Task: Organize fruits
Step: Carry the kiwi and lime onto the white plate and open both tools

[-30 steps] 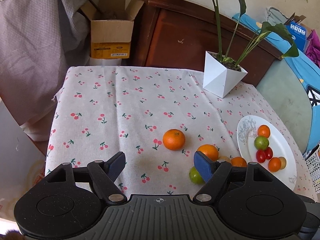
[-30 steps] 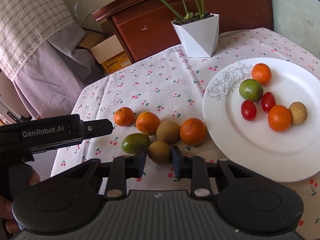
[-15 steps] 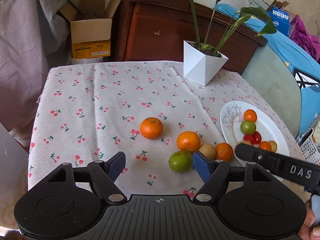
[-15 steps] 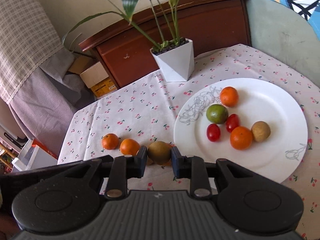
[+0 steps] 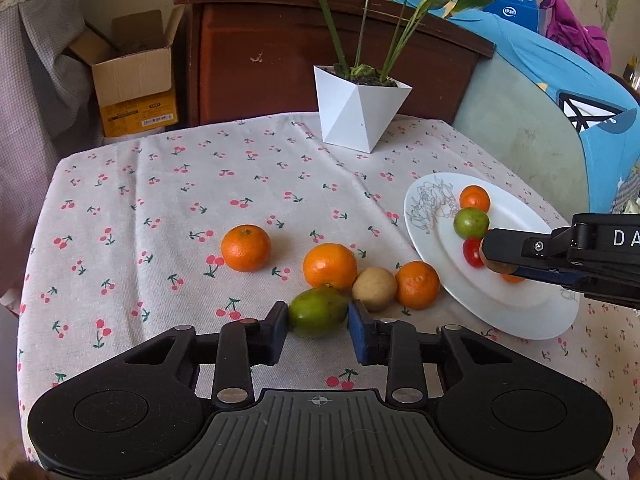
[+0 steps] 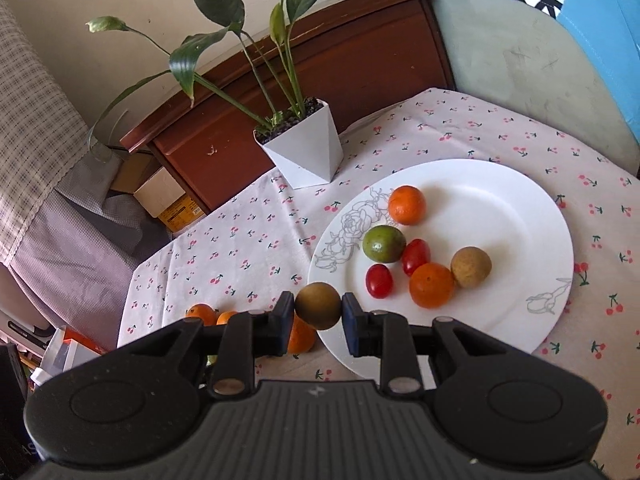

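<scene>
Left gripper (image 5: 319, 322) clamps green fruit (image 5: 318, 311) on table; right gripper (image 6: 318, 314) holds brown fruit (image 6: 318, 305) above plate (image 6: 512, 208) rim, at 9 o'clock.

The left gripper (image 5: 318, 322), wide open and clear of the fruit a second ago, is now closed on the green fruit (image 5: 318, 311) at the near side of the loose group. The brown fruit (image 6: 318, 305), earlier gripped on the cloth, is now lifted by the right gripper (image 6: 318, 312) and carried right, over the near-left rim of the white plate (image 6: 520, 216).
</scene>
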### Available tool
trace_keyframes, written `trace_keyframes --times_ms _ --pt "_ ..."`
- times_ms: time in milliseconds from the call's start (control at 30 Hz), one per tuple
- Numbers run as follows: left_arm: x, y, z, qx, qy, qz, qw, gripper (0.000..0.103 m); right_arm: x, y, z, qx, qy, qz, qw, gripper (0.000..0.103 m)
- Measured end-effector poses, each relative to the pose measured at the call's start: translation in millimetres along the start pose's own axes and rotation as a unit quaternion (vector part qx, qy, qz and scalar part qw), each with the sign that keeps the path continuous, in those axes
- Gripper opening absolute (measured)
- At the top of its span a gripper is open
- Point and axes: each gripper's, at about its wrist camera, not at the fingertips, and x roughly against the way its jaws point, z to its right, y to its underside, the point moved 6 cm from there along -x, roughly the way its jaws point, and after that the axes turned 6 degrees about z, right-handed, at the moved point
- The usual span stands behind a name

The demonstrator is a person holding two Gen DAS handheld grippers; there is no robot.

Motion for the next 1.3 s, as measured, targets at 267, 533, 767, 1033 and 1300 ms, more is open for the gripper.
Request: trace_keyframes --times_ms 267,533,767,1033,1300 --pt "11 -13 13 0.001 0.012 0.025 0.9996 0.03 11 -14 11 -0.017 0.007 0.021 1.0 0.026" --pt "7 -30 50 -0.003 0.075 0.05 0.9959 0.03 30 -44 42 -0.059 0.039 0.073 0.995 0.026" --pt "-7 -22 90 -0.034 0.111 0.038 0.9925 0.03 31 -48 70 -0.094 0.08 0.078 0.989 0.026" --pt "-24 -17 102 -0.034 0.116 0.026 0.9924 0.03 22 -40 85 -0.118 0.099 0.063 0.986 0.026" --pt "-26 -18 107 -0.041 0.116 0.027 0.992 0.032 16 -37 90 -0.129 0.112 0.061 0.983 0.029"
